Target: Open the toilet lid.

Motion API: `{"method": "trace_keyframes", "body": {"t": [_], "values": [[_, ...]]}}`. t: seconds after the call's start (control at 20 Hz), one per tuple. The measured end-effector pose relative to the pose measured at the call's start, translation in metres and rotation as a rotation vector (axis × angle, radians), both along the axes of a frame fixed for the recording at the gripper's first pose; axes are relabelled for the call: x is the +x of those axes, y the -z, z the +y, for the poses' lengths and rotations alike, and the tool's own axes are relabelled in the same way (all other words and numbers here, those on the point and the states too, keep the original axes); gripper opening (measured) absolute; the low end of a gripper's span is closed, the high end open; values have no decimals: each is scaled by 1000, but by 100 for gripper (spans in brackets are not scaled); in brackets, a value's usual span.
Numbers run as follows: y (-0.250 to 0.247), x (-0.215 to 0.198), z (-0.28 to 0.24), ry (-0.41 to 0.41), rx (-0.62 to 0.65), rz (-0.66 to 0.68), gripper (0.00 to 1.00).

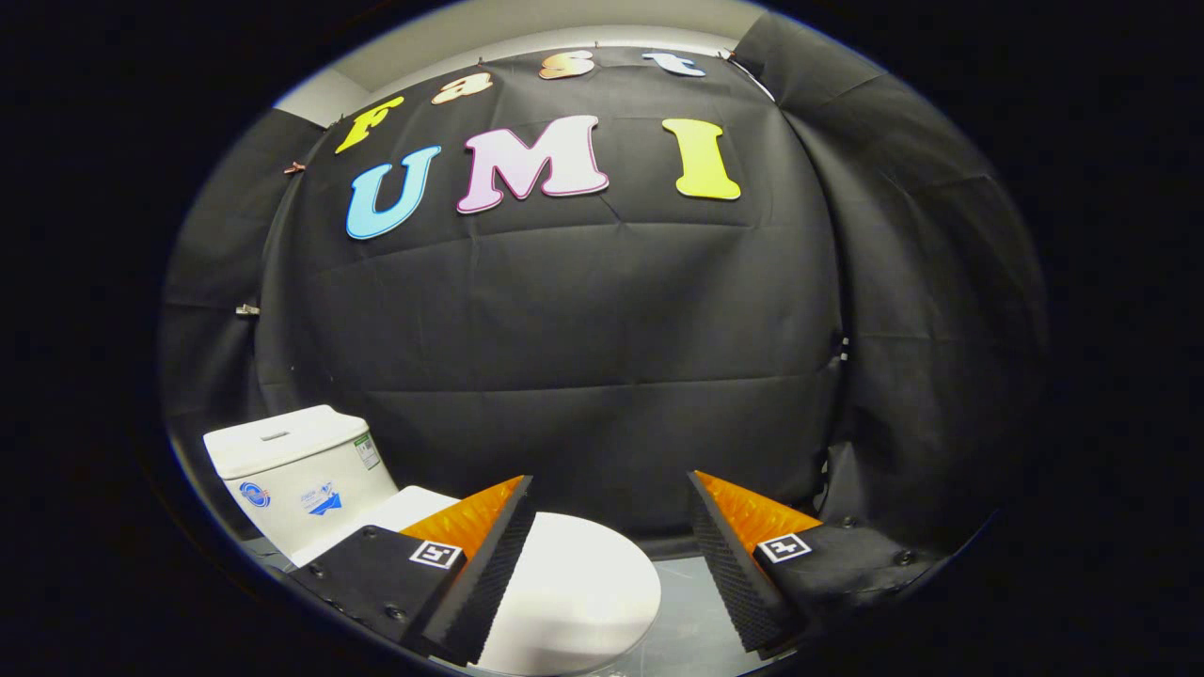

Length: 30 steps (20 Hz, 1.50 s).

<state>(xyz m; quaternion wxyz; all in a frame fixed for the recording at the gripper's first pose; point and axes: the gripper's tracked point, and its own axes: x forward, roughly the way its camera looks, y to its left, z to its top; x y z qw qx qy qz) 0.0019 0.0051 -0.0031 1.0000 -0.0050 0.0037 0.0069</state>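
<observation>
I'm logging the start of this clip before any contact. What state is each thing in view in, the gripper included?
toilet lid: closed, lying flat over the bowl, nothing touching it.
toilet tank: upright behind the lid, its cover on.
gripper: open, fingers spread wide above the lid, holding nothing.
black cloth wall: hanging behind the toilet, creased.

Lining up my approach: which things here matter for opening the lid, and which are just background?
Job: lid, closed, between the fingers; gripper, open above it.
Background: tank behind the lid; floor; black cloth wall.
</observation>
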Motion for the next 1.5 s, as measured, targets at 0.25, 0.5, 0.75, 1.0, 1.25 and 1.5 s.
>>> {"method": "trace_keyframes", "body": {"t": [0.25,0.5,0.75,1.0,1.25,1.5], "values": [[0,0,0,0,3,0,98],[1,0,0,-2,1,1,98],[0,-2,1,-4,0,10,98],[-5,-8,6,-27,-15,29,98],[-26,-7,17,-70,2,44,98],[-31,-18,14,-86,-30,47,98]]}}
